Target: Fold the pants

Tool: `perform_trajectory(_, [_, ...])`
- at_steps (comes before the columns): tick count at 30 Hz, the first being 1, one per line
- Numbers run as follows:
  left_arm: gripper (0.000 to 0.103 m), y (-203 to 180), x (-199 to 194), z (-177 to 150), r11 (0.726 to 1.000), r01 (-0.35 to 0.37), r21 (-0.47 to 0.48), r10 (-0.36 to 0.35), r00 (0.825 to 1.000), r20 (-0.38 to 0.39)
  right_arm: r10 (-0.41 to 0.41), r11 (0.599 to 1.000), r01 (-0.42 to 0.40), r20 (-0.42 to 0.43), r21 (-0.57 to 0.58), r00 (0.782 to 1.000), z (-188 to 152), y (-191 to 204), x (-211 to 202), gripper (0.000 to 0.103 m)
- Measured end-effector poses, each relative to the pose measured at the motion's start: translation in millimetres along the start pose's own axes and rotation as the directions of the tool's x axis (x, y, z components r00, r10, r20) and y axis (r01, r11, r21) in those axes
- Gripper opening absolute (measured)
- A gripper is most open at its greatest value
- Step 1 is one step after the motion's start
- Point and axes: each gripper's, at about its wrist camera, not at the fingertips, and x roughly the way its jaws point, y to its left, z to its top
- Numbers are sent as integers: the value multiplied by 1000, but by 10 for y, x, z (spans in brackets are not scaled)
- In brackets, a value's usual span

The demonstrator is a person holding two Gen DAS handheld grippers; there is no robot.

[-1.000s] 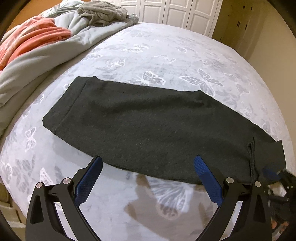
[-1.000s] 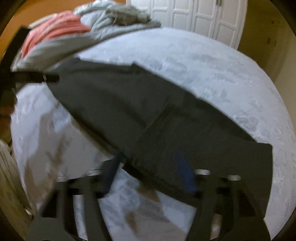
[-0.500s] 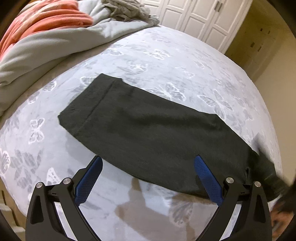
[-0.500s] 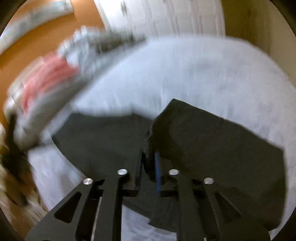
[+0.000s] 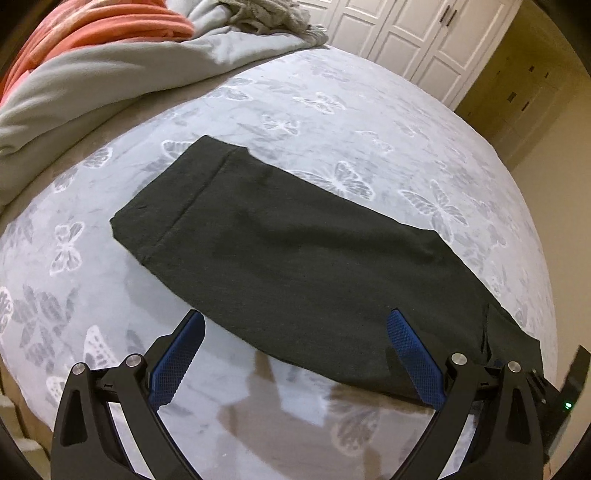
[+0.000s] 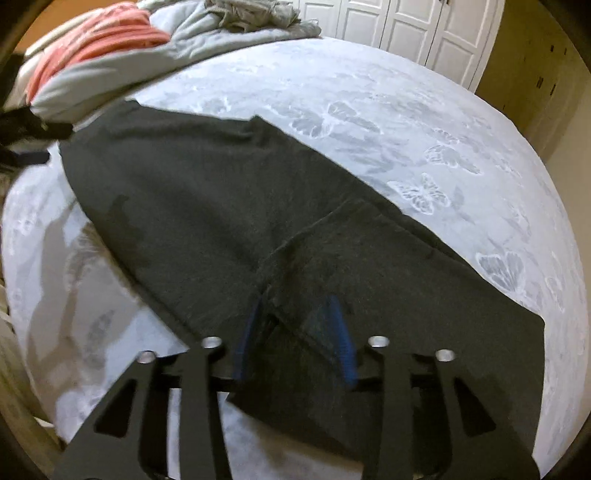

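Stuff you can't really make out here

The right hand-held gripper view is smeared, so whether its opening blue pads touch the pants fold between them, can't tell. The pink bedding is cut off by the frame edge.

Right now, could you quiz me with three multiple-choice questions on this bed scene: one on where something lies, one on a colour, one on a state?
1. Where is the orange-pink blanket?
A. at the far left of the bed
B. on top of the pants
C. by the closet doors

2. What colour are the pants?
A. white
B. dark charcoal
C. red

3. How does the left hand-held gripper stand?
A. clamped on the pants
B. open, holding nothing
C. shut on the bedspread

Answers:
1 A, it is bunched with the grey blanket at the far left.
2 B, dark cloth on the pale butterfly bedspread.
3 B, its blue pads stand wide apart.
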Motion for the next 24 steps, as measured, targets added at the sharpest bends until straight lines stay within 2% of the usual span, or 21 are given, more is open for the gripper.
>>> perform_trajectory(1, [98,-24,5,-2,1000,0,3,0,1000,-1,-9,1000,9,6,-15,1000,10,16,48,44])
perform_trajectory(2, [98,-40,15,3,1000,3,3,-3,1000,-3,-21,1000,21,13,-20,1000,18,4,69,20])
perform_trajectory(3, [98,-51,28,8,1000,5,4,-5,1000,-6,-21,1000,21,14,-11,1000,31,-19,68,8])
perform_trajectory(4, [98,-57,48,22,1000,4,1,-4,1000,-10,36,998,-38,25,53,999,73,-144,-15,5])
perform_trajectory(5, [98,-54,57,31,1000,4,-4,-4,1000,-11,56,994,-61,62,88,997,100,-241,-151,5])
perform_trajectory(7, [98,-42,67,53,1000,10,-19,-10,1000,-12,56,992,-72,146,107,988,131,-425,-529,5])
perform_trajectory(9, [98,-53,76,59,1000,12,-20,-12,1000,-11,98,991,-113,186,75,978,102,-520,-842,5])
perform_trajectory(11, [98,-102,107,65,1000,6,-13,-6,1000,-14,131,991,-132,155,1,979,4,-483,-963,9])
perform_trajectory(16, [98,-288,169,15,1000,25,10,-24,999,-39,109,994,-108,36,-23,993,-246,-282,-430,10])
perform_trajectory(20, [98,-396,168,-54,999,11,50,-9,1000,-29,117,993,-118,38,20,992,-308,-263,-263,11])
perform_trajectory(21, [98,-409,186,-60,998,-1,58,3,1000,-27,119,993,-120,44,17,992,-309,-256,-272,15])
perform_trajectory(23, [98,-422,226,-55,998,-9,54,11,999,-34,127,992,-127,62,-7,990,-320,-205,-309,47])
perform_trajectory(24, [98,-416,247,-46,999,-9,47,11,999,-41,117,993,-114,80,-32,990,-324,-170,-335,47])
